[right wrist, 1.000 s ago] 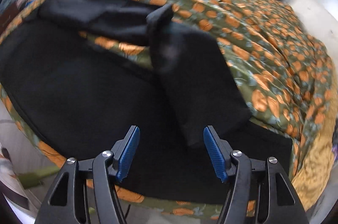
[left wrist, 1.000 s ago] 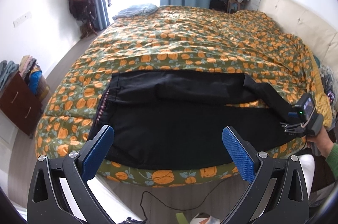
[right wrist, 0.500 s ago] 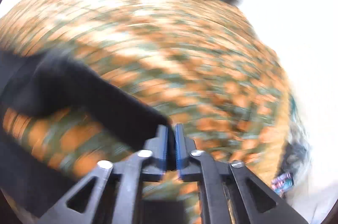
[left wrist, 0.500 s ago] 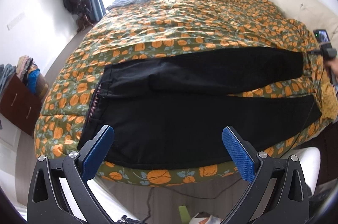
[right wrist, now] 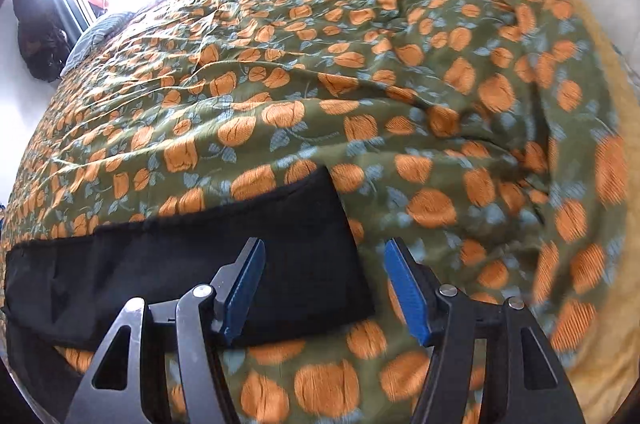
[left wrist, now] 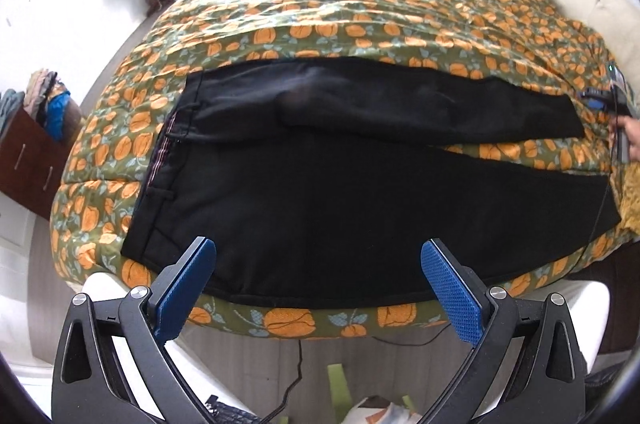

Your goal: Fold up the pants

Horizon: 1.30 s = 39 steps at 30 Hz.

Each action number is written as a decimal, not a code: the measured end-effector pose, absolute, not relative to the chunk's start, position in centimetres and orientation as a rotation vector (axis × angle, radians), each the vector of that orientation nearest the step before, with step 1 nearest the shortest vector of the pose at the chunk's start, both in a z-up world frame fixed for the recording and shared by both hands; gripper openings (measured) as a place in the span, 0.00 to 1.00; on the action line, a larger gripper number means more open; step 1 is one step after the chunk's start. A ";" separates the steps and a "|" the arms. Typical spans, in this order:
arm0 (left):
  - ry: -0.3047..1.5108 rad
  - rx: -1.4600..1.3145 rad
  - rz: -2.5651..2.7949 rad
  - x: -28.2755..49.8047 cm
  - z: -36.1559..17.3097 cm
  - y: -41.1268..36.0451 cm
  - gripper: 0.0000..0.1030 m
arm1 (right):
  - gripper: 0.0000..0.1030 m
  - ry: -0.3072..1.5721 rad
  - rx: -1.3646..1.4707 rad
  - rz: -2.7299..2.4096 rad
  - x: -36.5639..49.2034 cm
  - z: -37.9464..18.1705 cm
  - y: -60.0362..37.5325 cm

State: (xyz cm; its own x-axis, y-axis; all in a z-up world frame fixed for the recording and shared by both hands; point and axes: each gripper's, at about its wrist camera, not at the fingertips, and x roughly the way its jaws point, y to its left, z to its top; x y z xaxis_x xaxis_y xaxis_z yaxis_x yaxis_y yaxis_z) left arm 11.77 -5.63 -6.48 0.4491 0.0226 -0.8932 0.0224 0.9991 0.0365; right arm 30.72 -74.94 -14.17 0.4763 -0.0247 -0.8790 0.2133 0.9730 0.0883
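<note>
Along the near edge of the bed (left wrist: 360, 4), the black pants (left wrist: 360, 208) lay spread flat on the orange-patterned cover, waistband toward the left side and both legs extended toward the right side. The left claw (left wrist: 318, 288) stood wide open above the near edge, holding nothing. The right claw (right wrist: 324, 294) was open and empty, positioned over the far leg's hem.
</note>
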 end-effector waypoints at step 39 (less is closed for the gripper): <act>1.003 0.067 0.351 35.0 -19.2 2.3 0.99 | 0.73 0.962 0.313 -0.156 30.0 -16.0 -62.5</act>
